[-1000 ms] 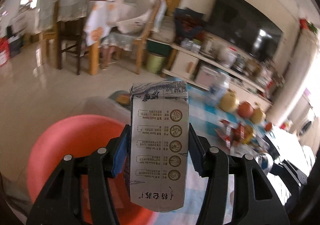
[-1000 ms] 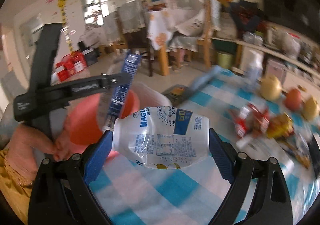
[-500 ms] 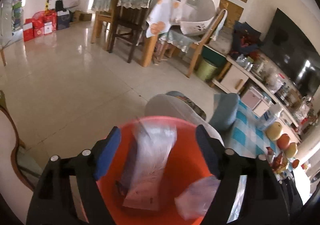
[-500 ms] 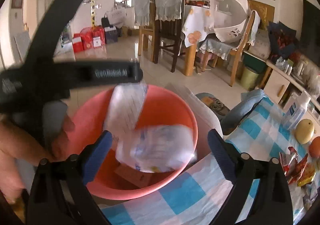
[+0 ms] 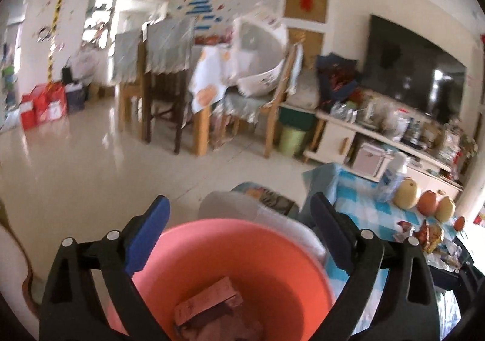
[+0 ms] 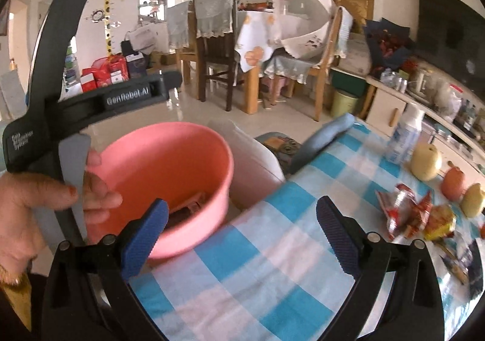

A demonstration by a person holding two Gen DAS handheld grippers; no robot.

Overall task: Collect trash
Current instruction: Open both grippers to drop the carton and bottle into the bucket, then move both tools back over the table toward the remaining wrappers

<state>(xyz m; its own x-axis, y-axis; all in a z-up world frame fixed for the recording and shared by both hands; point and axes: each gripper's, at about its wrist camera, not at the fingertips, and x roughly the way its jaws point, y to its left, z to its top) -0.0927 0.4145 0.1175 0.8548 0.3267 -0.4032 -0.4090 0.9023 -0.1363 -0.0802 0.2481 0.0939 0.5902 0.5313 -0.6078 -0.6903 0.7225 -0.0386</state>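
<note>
A pink plastic bin [image 5: 242, 268] stands just off the table's left end; it also shows in the right wrist view [image 6: 169, 177]. Trash lies at its bottom [image 5: 212, 313], partly hidden by the rim. My left gripper [image 5: 239, 219] is open and empty right above the bin. My right gripper [image 6: 242, 222] is open and empty over the blue-checked tablecloth [image 6: 272, 265], beside the bin. The left gripper's body shows in the right wrist view [image 6: 91, 104], held by a hand. Red and yellow snack wrappers [image 6: 415, 216] lie on the table to the right.
A white spray bottle [image 6: 404, 135], pears and an orange fruit [image 6: 451, 180] stand along the table's far edge. A white stool [image 6: 251, 159] sits behind the bin. Dining chairs, a green waste bin [image 5: 292, 141] and a TV cabinet lie across the floor.
Both grippers opened and dropped their loads into the pink bin: the left its milk carton, the right its crushed plastic bottle. Both grippers are now empty, and the left view has tilted up.
</note>
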